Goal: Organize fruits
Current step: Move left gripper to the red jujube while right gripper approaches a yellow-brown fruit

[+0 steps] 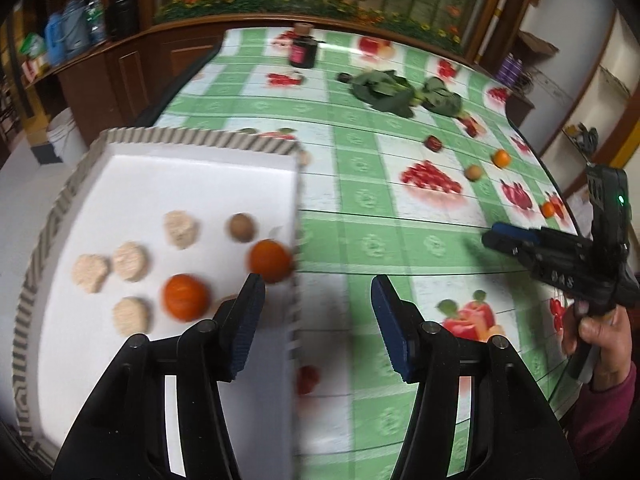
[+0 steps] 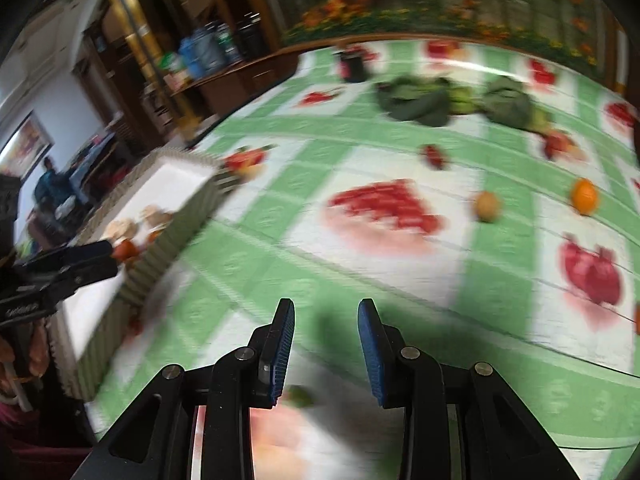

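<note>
My left gripper point(image 1: 318, 292) hangs open over the right edge of a white tray point(image 1: 200, 138) with a striped rim, with nothing between its fingers. The tray holds two oranges point(image 1: 270, 260), a brown round fruit point(image 1: 241, 227) and several pale round pieces point(image 1: 182, 229). My right gripper point(image 2: 326, 312) is open and empty above the green checked tablecloth; it also shows as the right gripper point(image 1: 492, 238) at the far right, held by a hand. Loose on the cloth lie an orange point(image 2: 585, 196), a brown fruit point(image 2: 487, 207) and a small red fruit point(image 2: 434, 155).
Dark leafy greens point(image 1: 384, 90) and a dark jar point(image 1: 303, 50) sit at the far end of the table. Another small orange point(image 1: 547, 209) lies near the right table edge. Wooden cabinets and shelves stand beyond the table. Both views are blurred by motion.
</note>
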A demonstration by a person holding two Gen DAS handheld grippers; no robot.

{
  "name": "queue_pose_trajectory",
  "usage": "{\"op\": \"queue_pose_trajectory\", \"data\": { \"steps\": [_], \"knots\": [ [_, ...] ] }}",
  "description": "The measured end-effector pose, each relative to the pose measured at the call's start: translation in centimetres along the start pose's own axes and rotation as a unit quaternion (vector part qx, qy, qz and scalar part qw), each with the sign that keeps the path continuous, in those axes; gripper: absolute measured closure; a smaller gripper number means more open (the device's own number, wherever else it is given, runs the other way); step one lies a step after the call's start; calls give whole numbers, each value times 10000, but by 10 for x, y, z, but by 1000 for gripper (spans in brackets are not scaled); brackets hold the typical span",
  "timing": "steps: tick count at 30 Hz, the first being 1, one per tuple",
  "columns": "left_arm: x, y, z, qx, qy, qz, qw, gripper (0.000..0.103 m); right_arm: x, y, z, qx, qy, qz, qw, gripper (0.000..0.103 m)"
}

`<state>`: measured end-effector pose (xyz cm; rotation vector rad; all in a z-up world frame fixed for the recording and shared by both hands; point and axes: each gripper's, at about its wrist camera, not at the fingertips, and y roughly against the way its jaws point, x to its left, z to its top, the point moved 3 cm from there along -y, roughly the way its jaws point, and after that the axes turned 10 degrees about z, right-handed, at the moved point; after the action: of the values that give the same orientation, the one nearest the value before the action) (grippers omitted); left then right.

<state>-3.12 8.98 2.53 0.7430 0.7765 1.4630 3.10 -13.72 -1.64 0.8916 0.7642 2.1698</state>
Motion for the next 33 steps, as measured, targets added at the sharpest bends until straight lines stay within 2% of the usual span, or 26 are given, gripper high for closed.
{"op": "queue_pose_trajectory", "data": {
  "steps": [6, 10, 16, 23, 28, 29, 30, 33],
  "knots": [
    [-40, -9, 10, 101, -241, -216, 9994, 47, -45, 14, 1, -71, -280, -421, 9987, 71],
    [-58, -15, 17, 103, -353, -264, 9990, 47, -64, 19, 9, -187, -353, -507, 9979, 71],
    [-83, -29, 33, 259, -436, -348, 9981, 48, -79, 8, 34, -168, -97, -745, 9970, 71],
    [-99, -37, 53, 250, -571, -322, 9975, 48, -88, -14, 57, -82, 190, -849, 9962, 71],
    [-110, -47, 67, 258, -666, -283, 9970, 48, -94, -26, 64, -7, 223, -674, 9975, 71],
    [-112, -50, 70, 272, -673, -289, 9969, 48, -94, -26, 64, -49, 242, -645, 9976, 72],
    [-114, -52, 72, 283, -678, -292, 9969, 48, -94, -26, 65, -93, 271, -617, 9977, 77],
    [-125, -62, 84, 326, -740, -286, 9963, 48, -94, -26, 63, -59, 312, -594, 9977, 78]
  ]
}}
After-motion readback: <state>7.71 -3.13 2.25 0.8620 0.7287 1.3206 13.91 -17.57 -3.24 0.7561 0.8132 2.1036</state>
